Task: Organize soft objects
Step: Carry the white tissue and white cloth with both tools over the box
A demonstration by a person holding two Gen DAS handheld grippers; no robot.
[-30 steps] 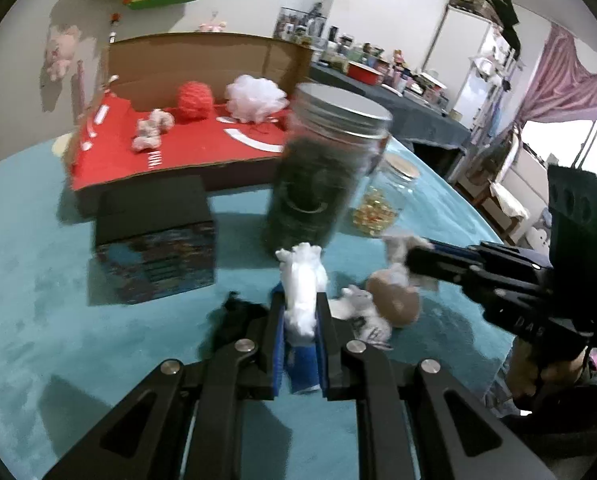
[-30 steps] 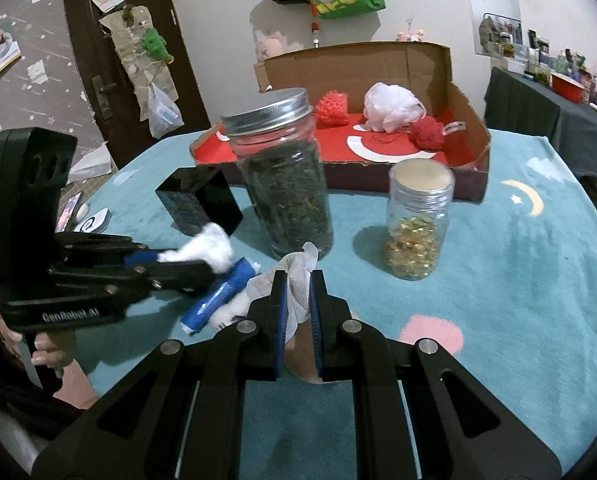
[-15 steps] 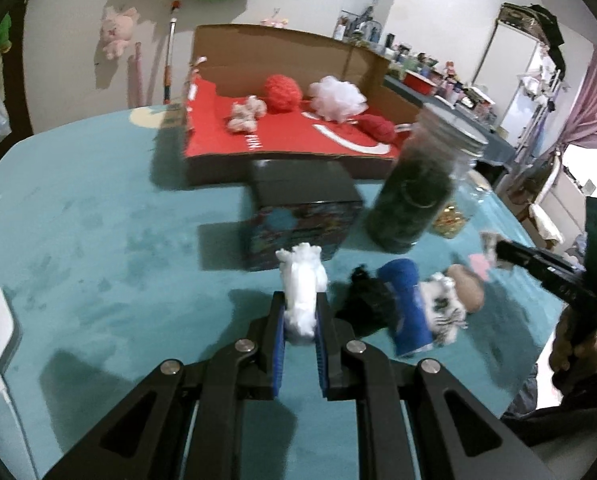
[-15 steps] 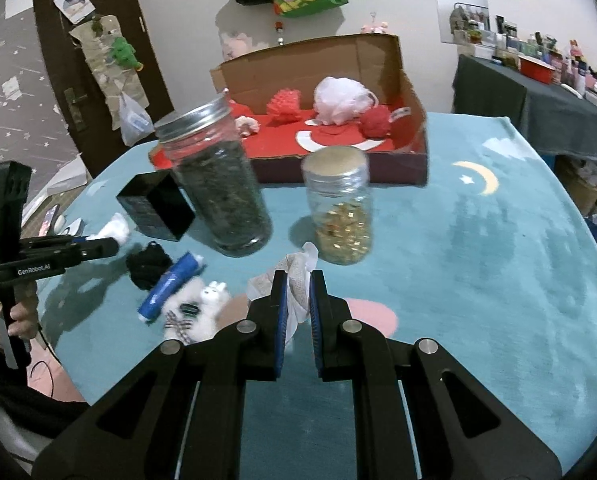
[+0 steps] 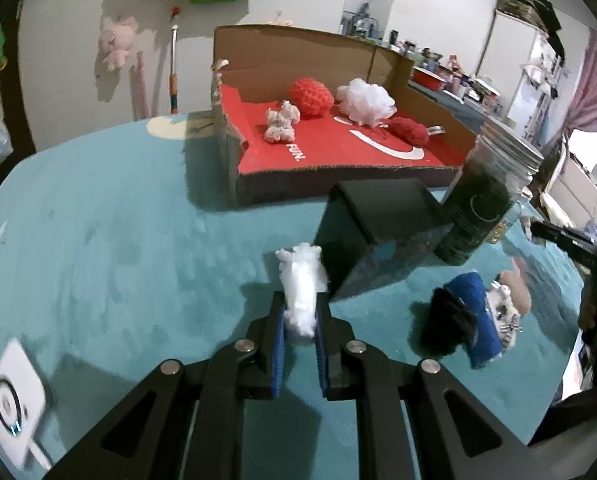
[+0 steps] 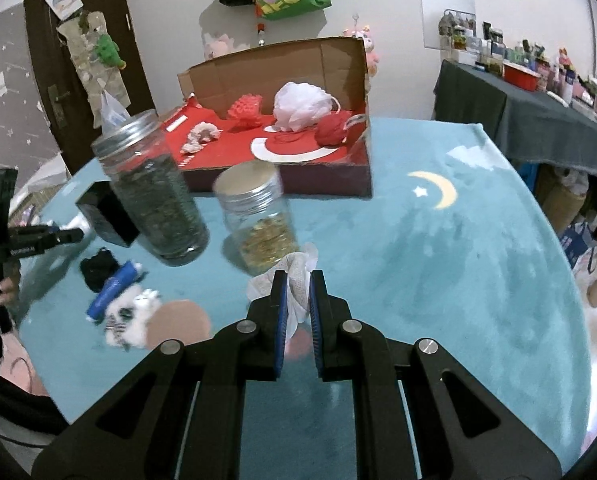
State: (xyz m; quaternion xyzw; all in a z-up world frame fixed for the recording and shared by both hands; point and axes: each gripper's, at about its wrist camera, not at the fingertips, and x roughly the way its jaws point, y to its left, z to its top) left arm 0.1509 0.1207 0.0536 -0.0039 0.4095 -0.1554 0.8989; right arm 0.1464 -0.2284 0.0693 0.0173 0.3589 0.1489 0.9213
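Both grippers move apart from each other, the left gripper (image 5: 301, 320) with its fingers squeezed tight on a white fluffy toy (image 5: 301, 280) and the right gripper (image 6: 297, 304) pinching a white mesh cloth (image 6: 294, 280), both above the tabletop (image 5: 118, 220), likely heading for the red box (image 5: 338, 152).

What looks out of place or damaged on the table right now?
The cardboard box has a ragged, torn front corner. A heap of small soft things lies loose on the blue cloth, outside the box.
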